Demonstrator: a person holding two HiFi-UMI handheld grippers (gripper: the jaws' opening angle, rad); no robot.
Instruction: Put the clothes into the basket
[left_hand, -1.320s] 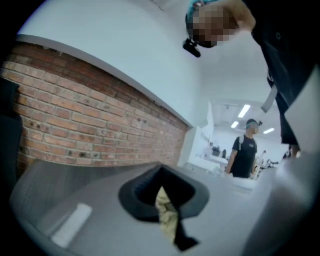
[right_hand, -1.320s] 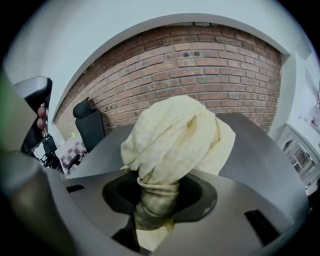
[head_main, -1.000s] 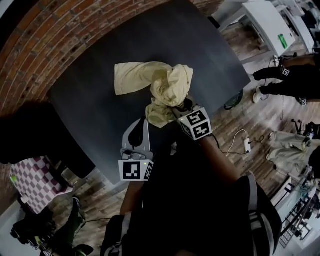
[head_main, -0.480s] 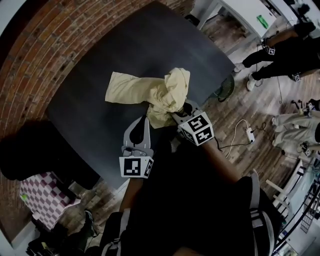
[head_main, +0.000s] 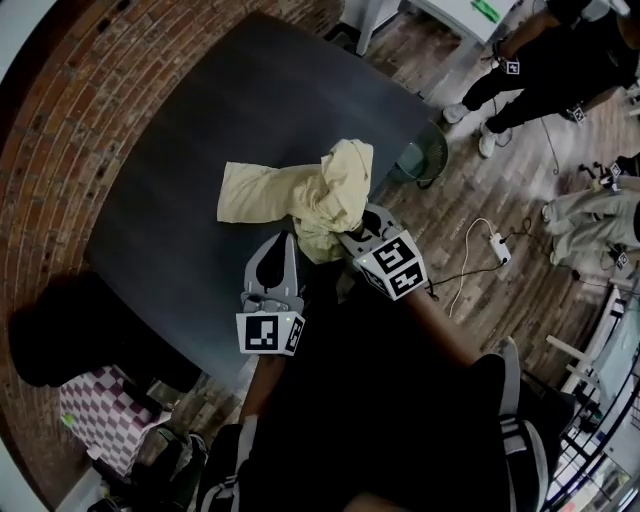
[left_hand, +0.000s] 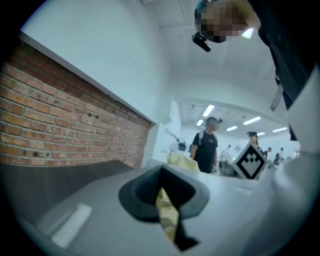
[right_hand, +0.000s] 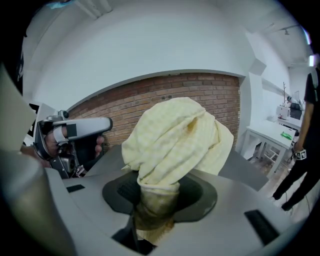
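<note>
A pale yellow cloth (head_main: 290, 192) lies partly on the dark table (head_main: 230, 110), with its right end bunched up and lifted. My right gripper (head_main: 352, 222) is shut on that bunch, and the fabric bulges over its jaws in the right gripper view (right_hand: 175, 140). My left gripper (head_main: 290, 245) sits just to its left at the cloth's near edge. In the left gripper view a thin strip of the yellow cloth (left_hand: 167, 212) is pinched in the narrow slit between the jaws. No basket is clearly in view.
A brick wall (head_main: 60, 120) runs behind the table. On the wooden floor to the right lie a power strip (head_main: 495, 248) and its cable. A person in black (head_main: 540, 70) stands at the upper right. A pink checkered thing (head_main: 95, 420) sits at the lower left.
Both grippers have moved together with the cloth, dragging it across the table. The view has swung, so the table and the people at the right sit higher in the frame.
</note>
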